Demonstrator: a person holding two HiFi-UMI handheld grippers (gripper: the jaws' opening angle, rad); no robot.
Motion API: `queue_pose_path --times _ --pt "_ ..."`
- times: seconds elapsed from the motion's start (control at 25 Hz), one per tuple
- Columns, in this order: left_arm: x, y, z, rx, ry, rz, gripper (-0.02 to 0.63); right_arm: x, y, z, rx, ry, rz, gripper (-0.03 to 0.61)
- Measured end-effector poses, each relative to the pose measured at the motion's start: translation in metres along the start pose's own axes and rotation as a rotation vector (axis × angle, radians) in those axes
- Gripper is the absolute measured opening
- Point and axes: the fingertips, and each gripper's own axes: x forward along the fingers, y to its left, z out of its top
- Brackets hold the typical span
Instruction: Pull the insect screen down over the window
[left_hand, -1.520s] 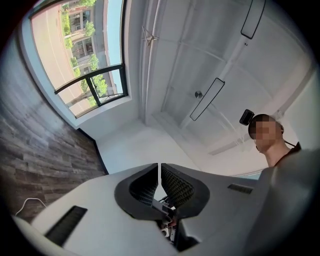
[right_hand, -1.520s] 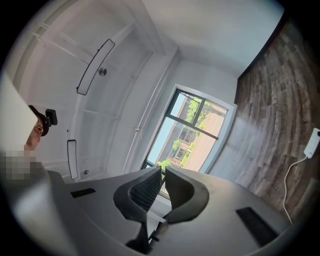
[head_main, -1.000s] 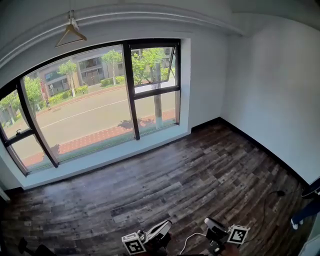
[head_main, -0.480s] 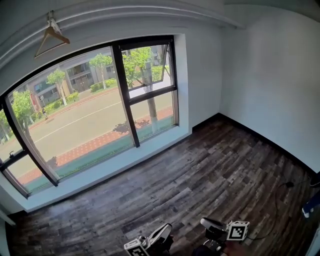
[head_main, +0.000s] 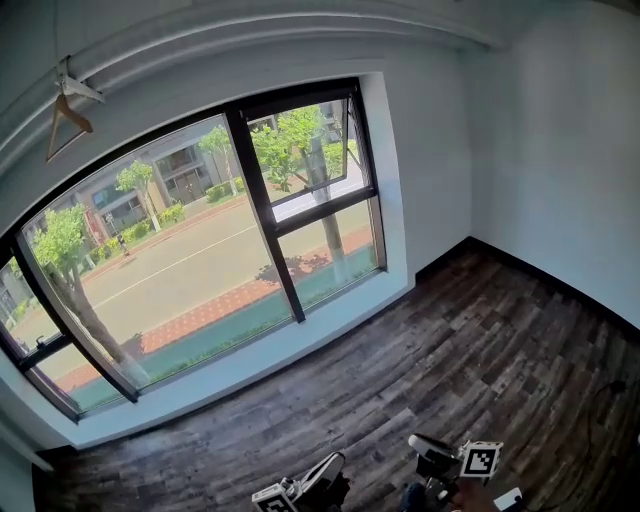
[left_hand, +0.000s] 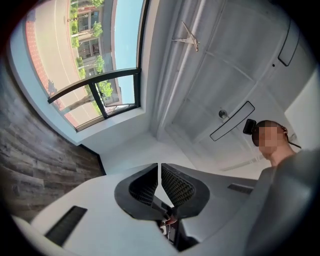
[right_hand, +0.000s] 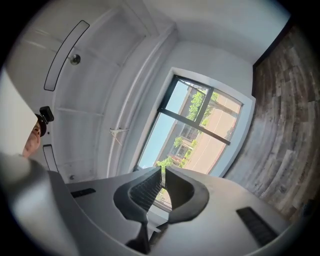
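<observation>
Window (head_main: 220, 250): set in the far wall, across the wood floor (head_main: 450, 340) from me; dark frame, arched along its top edge, its right edge near the room's right-hand corner
Window layout: one wide pane on the left, then a dark upright bar, then a narrower right section split by a crossbar into an upper and a lower pane
Insect screen: I could not tell it apart from the frame in any view; all panes showed the road, the paved strip and the trees outside clearly
Sill (head_main: 250, 365): pale ledge ran along the window's bottom edge, just above the floor
Left gripper (left_hand: 160, 169): clenched, ribbed pads met at the tips with nothing between them; it pointed at the white wall beside the window's corner
Right gripper (right_hand: 163, 171): also clenched and empty, tips together; the window lay straight beyond its jaws
Gripper positions: in the head view both sat at the bottom edge, over the near edge of the floor, side by side, well apart from the window; marker cubes faced up
Coat hanger (head_main: 65, 110): wooden, hung from the ceiling rail above the window's upper left corner
Right wall (head_main: 560, 150): plain white, met the floor at a dark skirting strip
Contact: neither gripper touched the window or its frame
</observation>
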Motion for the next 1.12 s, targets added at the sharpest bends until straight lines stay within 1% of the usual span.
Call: queue_pose_path --times 0.2,0.28,0.36,0.48,0.6,0.76,0.88,0.96,1.04,1.12 --pt "0.088 0.034 0.043 0.01 0.004 -0.023 0.009 0.033 -0.035 0.091 -0.023 -0.029 0.042 0.008" --pt "0.118 0.045 0.05 0.006 0.003 -0.026 0.009 0.038 -0.05 0.12 -0.019 -0.035 0.047 0.008" --pt "0.144 0.056 0.05 -0.013 0.002 -0.01 0.009 0.04 -0.064 0.144 0.003 -0.029 0.051 0.008" --pt "0.178 0.072 0.049 -0.033 0.022 0.018 0.009 0.043 -0.077 0.17 0.033 -0.031 0.052 0.008" --pt "0.211 0.087 0.047 -0.034 0.063 0.018 0.009 0.042 -0.093 0.192 0.04 -0.049 0.032 0.008" --pt "0.252 0.116 0.046 -0.031 0.124 0.024 0.009 0.047 -0.117 0.224 0.028 -0.073 0.005 0.008" --pt "0.282 0.14 0.051 -0.053 0.183 0.017 0.009 0.056 -0.137 0.25 0.008 -0.101 -0.026 0.008" --pt "0.298 0.155 0.06 -0.065 0.208 0.003 0.009 0.069 -0.147 0.266 0.008 -0.111 -0.032 0.008" --pt "0.317 0.176 0.08 -0.069 0.203 -0.018 0.009 0.092 -0.161 0.287 0.019 -0.103 -0.028 0.008" --pt "0.345 0.201 0.105 -0.085 0.19 -0.049 0.009 0.118 -0.184 0.314 0.038 -0.102 -0.051 0.008"
